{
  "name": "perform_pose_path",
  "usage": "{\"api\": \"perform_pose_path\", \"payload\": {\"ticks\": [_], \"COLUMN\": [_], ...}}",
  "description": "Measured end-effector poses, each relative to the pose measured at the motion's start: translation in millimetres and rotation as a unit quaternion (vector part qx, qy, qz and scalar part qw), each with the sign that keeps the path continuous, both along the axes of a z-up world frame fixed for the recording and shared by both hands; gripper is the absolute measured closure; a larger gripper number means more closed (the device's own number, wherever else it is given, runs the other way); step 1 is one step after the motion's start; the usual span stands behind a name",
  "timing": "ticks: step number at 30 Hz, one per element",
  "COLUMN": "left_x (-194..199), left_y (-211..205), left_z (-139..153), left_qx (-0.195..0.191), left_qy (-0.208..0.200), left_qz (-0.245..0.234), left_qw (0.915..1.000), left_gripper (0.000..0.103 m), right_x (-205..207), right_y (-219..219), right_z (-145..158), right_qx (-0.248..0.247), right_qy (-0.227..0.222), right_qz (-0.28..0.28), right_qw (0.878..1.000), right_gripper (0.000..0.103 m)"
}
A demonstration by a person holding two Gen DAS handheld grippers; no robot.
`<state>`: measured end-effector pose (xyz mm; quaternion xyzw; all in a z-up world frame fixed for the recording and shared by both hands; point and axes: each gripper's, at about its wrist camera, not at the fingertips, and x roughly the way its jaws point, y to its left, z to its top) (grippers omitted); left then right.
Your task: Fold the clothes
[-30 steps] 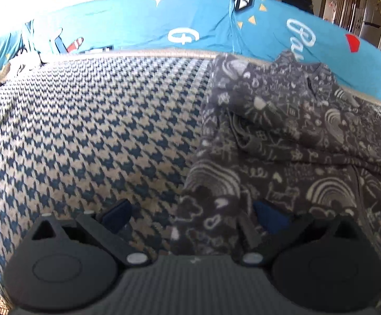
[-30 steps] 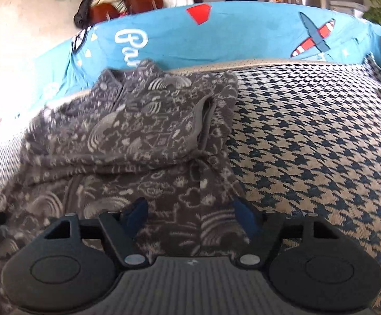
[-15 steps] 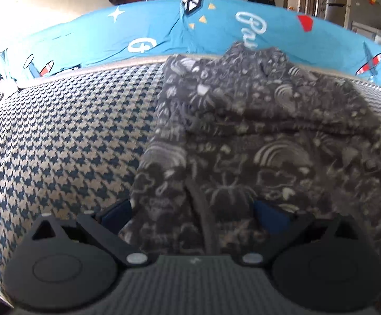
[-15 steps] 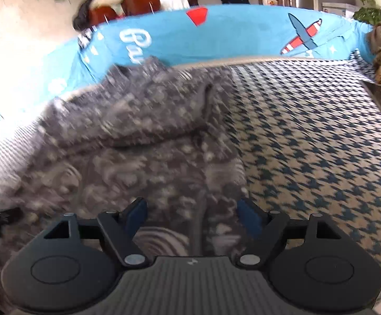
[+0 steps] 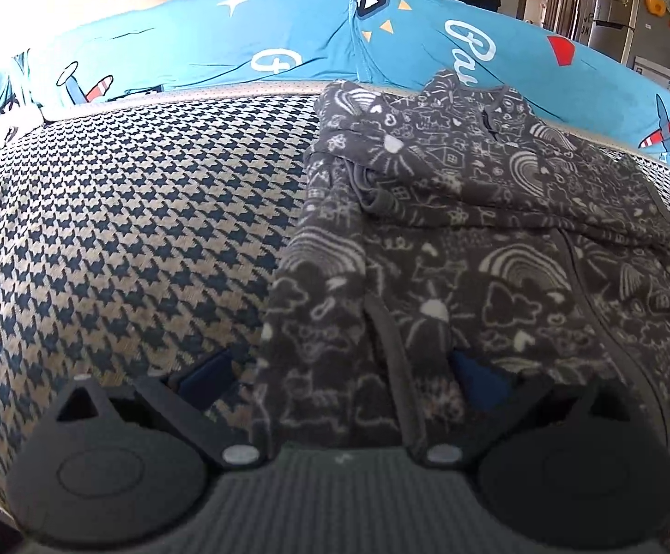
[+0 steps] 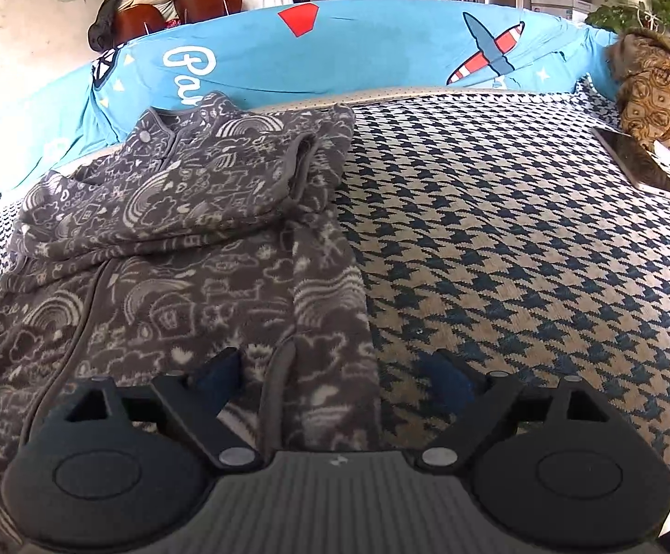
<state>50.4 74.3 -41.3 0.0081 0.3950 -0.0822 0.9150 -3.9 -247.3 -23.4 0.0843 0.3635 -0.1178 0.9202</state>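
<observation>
A grey fleece garment [image 5: 450,277] printed with white rainbows and clouds lies on the houndstooth cover [image 5: 127,231], its top part folded down over the body. My left gripper [image 5: 341,378] is open low over the near left corner, and the garment's left edge runs between its blue fingertips [image 5: 205,376]. In the right wrist view the garment [image 6: 196,277] fills the left half. My right gripper [image 6: 332,378] straddles its near right edge with the jaws opening, one pad over fleece and one over the cover [image 6: 519,254]. Neither gripper pinches the cloth.
A blue cushion wall [image 5: 288,46] with planes and white lettering runs behind the garment. A flat phone or tablet [image 6: 635,161] and a brown patterned bundle [image 6: 653,83] sit at the far right. Chairs and a person stand beyond the wall.
The right gripper's jaws have spread wider and now span the garment's right edge. The left view has swung across the garment and settled on its left edge, jaws still wide.
</observation>
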Motion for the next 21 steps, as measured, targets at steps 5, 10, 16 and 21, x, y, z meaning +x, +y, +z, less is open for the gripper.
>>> {"api": "perform_pose_path", "payload": {"ticks": [5,10,16,21], "left_x": [-5.5,-19.1,-40.3,-48.8], "left_y": [3.9,2.8,4.8,6.9], "left_z": [7.0,12.7,16.6,12.9], "left_qx": [-0.019,-0.015,-0.02,-0.009], "left_qy": [-0.005,-0.007,-0.004,0.005], "left_qz": [-0.007,-0.017,-0.03,-0.028], "left_qw": [0.9998,0.9997,0.9993,0.9995], "left_gripper": [0.0,0.0,0.0,0.0], "right_x": [-8.6,-26.2,-48.3,-56.0], "right_y": [-7.3,-9.5,-2.7,0.6], "right_z": [5.0,11.0,12.6,8.1], "right_qx": [0.026,0.047,0.052,0.047], "right_qy": [-0.012,-0.023,-0.02,0.002], "right_qz": [-0.009,-0.013,-0.009,-0.015], "right_qw": [1.0,0.999,0.998,0.999], "right_gripper": [0.016,0.016,0.016,0.015]}}
